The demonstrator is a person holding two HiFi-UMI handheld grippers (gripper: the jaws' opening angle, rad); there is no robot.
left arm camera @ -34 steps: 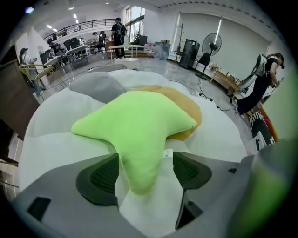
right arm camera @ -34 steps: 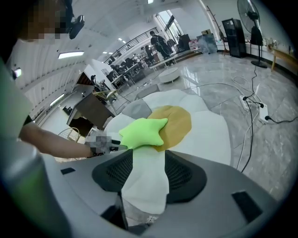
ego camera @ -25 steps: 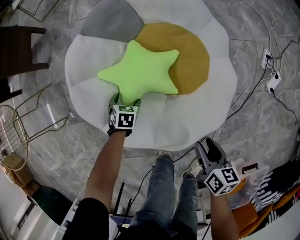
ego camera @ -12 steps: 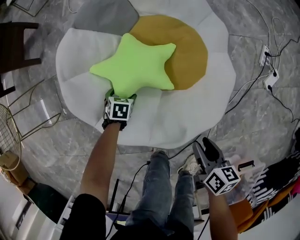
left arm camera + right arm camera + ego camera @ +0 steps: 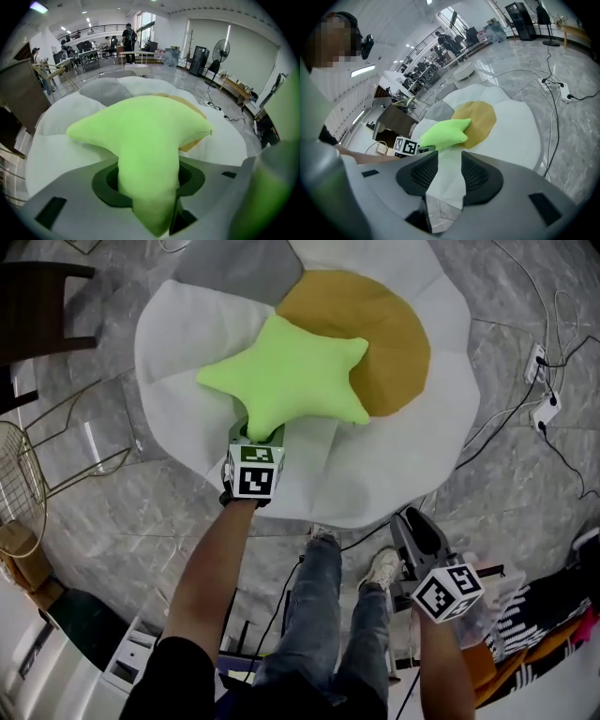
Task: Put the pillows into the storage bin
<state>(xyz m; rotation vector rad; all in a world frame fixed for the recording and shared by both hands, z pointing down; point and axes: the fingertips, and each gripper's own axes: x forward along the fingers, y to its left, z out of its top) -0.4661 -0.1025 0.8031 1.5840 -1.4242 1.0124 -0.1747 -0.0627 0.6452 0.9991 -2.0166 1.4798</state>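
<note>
The left gripper [image 5: 256, 439] is reaching down from the person's outstretched left arm and gripping the green star pillow [image 5: 292, 381] by the point nearest the person. In the left gripper view that point is filling the gap between the jaws, and the jaws, which have just been closing, are pressing on it from both sides. The other points of the pillow are spreading out beyond the jaws.

The pillow is lying on a big white cushion [image 5: 187, 343] shaped like a flower, which is spread on the marble floor [image 5: 525, 484]. It is covering the left edge of the cushion's round yellow-brown centre [image 5: 389, 324]. A grey petal [image 5: 239, 268] is showing at the cushion's far side.

The right gripper [image 5: 412, 524] is hanging low at the person's right side, just beyond the near edge of the cushion and well apart from the pillow. Its jaws have just been closing and are standing at a narrow gap. Nothing is sitting between them; only the cushion's edge and the floor are showing through the gap.

The person's legs in jeans [image 5: 328, 615] are standing between the two arms. A wire basket [image 5: 19, 493] is sitting on the floor to the left. A power strip with cables [image 5: 544, 409] is lying to the right of the cushion.
</note>
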